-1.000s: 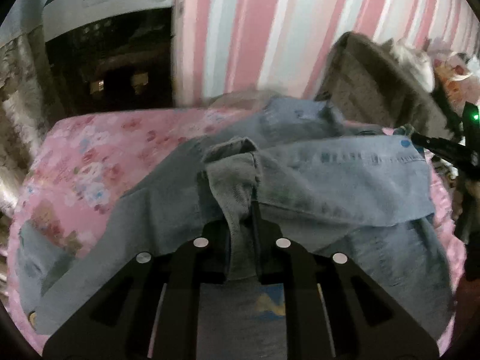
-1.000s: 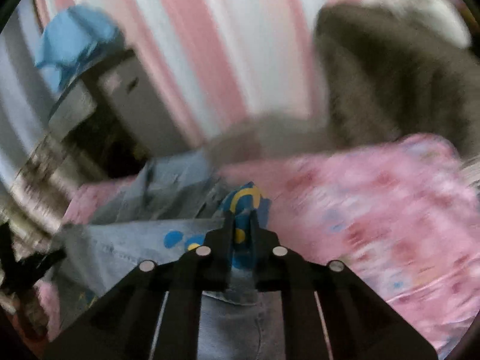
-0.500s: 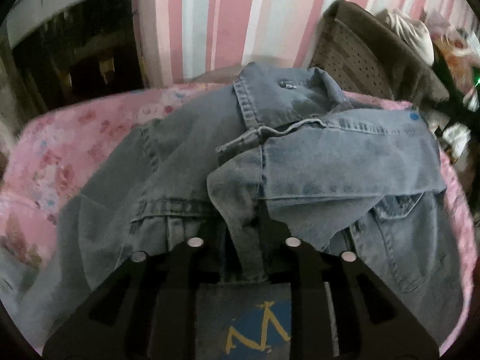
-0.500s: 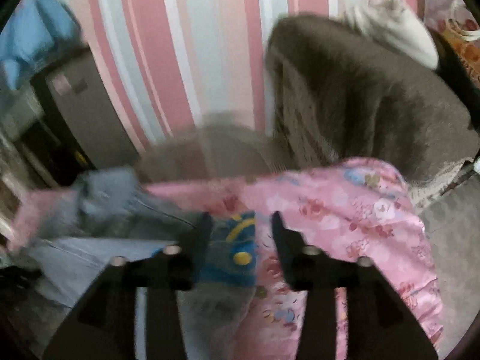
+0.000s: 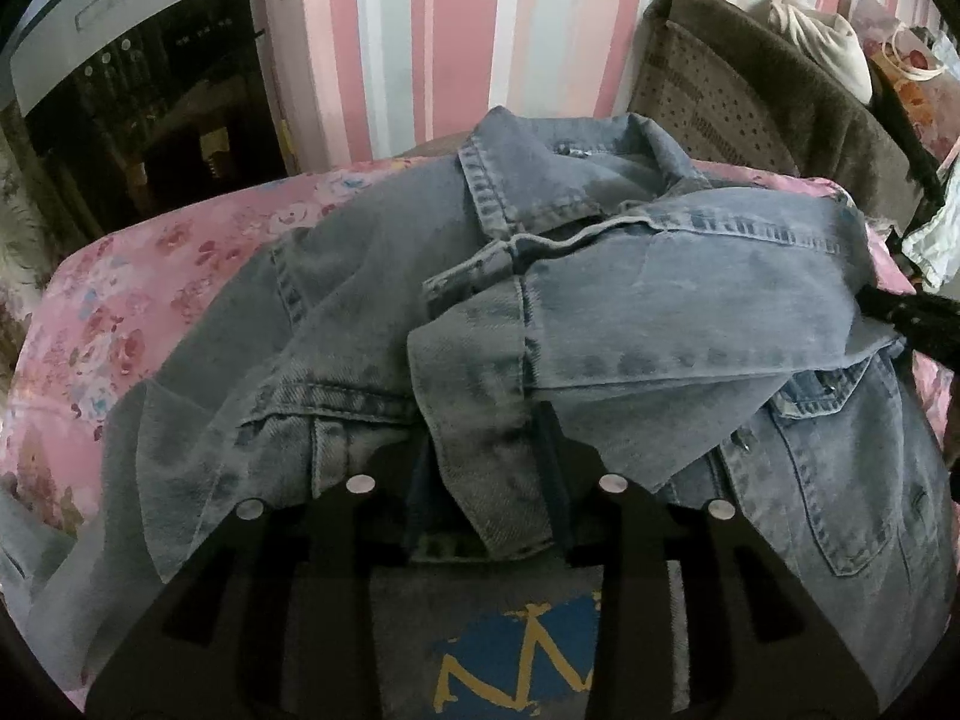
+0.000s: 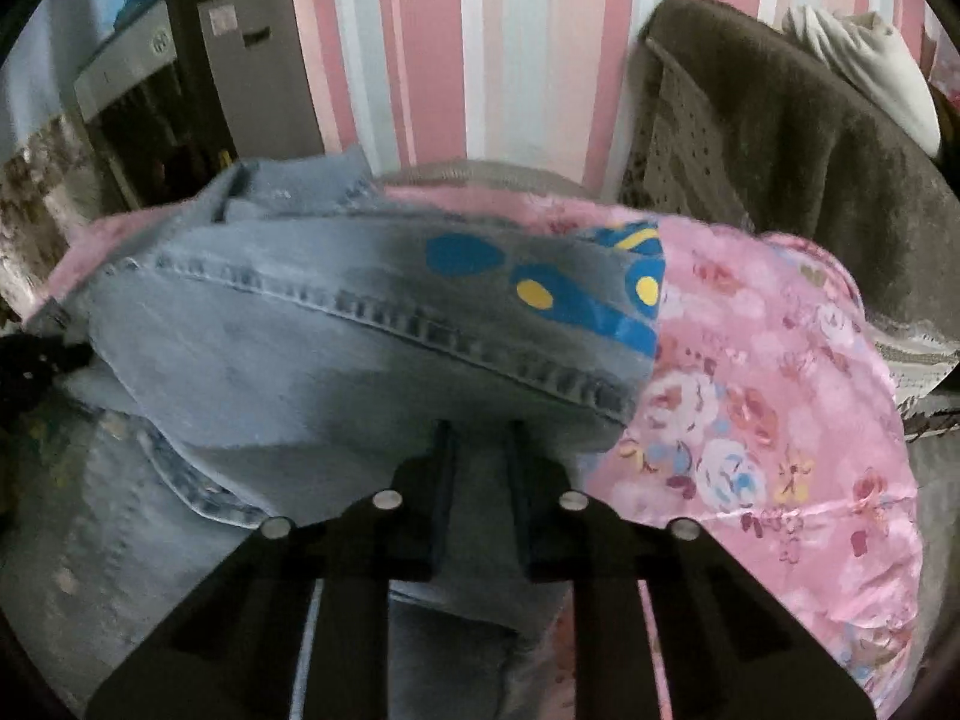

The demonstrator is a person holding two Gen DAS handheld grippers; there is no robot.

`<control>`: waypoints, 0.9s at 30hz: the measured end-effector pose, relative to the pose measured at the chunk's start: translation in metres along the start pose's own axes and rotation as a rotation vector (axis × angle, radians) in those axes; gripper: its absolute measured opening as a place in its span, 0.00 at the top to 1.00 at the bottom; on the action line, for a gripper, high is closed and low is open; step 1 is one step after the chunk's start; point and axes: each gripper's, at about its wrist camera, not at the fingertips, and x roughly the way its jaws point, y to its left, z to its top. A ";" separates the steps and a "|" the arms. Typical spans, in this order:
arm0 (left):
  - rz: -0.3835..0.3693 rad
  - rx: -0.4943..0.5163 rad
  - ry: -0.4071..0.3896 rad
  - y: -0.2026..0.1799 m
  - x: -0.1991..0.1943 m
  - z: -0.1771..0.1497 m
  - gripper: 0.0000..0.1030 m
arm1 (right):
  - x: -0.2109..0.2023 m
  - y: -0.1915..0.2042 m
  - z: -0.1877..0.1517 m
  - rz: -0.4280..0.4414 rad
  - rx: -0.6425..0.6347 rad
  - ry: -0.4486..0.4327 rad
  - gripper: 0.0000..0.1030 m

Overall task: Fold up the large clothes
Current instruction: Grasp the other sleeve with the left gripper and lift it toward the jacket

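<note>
A grey-blue denim jacket (image 5: 372,276) lies on a pink floral cover (image 5: 120,324), collar at the far side, one sleeve folded across its chest. In the left wrist view my left gripper (image 5: 483,450) has its jaws apart around the sleeve cuff (image 5: 474,396), which lies loose between them. In the right wrist view the same jacket (image 6: 270,348) shows a blue and yellow print (image 6: 570,294) near its right edge. My right gripper (image 6: 477,438) is low over the denim, jaws a little apart and holding nothing.
A dark grey chair back (image 5: 750,84) with a white bag (image 5: 828,48) stands behind on the right. A dark cabinet (image 5: 150,108) stands at the back left against a pink striped wall (image 5: 480,30). The cover's right edge (image 6: 870,450) drops away.
My left gripper carried the cuff across the jacket, then opened around it. My right gripper let go of the printed fabric, opened, and dropped back low over the jacket.
</note>
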 end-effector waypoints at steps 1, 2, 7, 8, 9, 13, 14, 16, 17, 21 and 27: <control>-0.001 0.000 -0.002 0.000 0.000 -0.001 0.66 | 0.001 0.001 -0.002 -0.002 -0.002 -0.002 0.84; 0.001 0.002 -0.003 0.000 0.001 -0.001 0.66 | 0.000 0.001 -0.002 -0.004 -0.003 -0.006 0.84; 0.011 0.020 -0.010 -0.005 -0.001 -0.002 0.58 | -0.020 -0.001 0.002 0.019 0.039 -0.027 0.71; -0.005 0.015 -0.012 -0.006 -0.003 -0.002 0.49 | -0.028 0.000 0.002 0.025 0.044 -0.039 0.55; -0.017 0.012 -0.014 -0.006 -0.005 -0.002 0.43 | -0.037 0.002 0.002 0.027 0.045 -0.050 0.50; -0.006 0.013 -0.048 -0.018 -0.016 -0.006 0.16 | -0.059 0.009 0.001 0.017 0.049 -0.066 0.40; 0.011 0.022 -0.061 -0.022 -0.020 -0.008 0.10 | -0.064 0.010 0.000 0.022 0.052 -0.075 0.40; 0.032 0.039 -0.096 -0.028 -0.031 -0.012 0.07 | -0.075 0.014 -0.003 0.027 0.052 -0.102 0.40; 0.030 0.045 -0.107 -0.029 -0.039 -0.015 0.07 | -0.078 0.015 -0.002 0.025 0.051 -0.110 0.40; 0.043 0.015 -0.156 -0.013 -0.077 -0.023 0.06 | -0.088 0.024 -0.009 0.025 0.040 -0.140 0.39; 0.162 -0.071 -0.222 0.071 -0.129 -0.040 0.03 | -0.081 0.024 -0.017 0.025 0.047 -0.127 0.39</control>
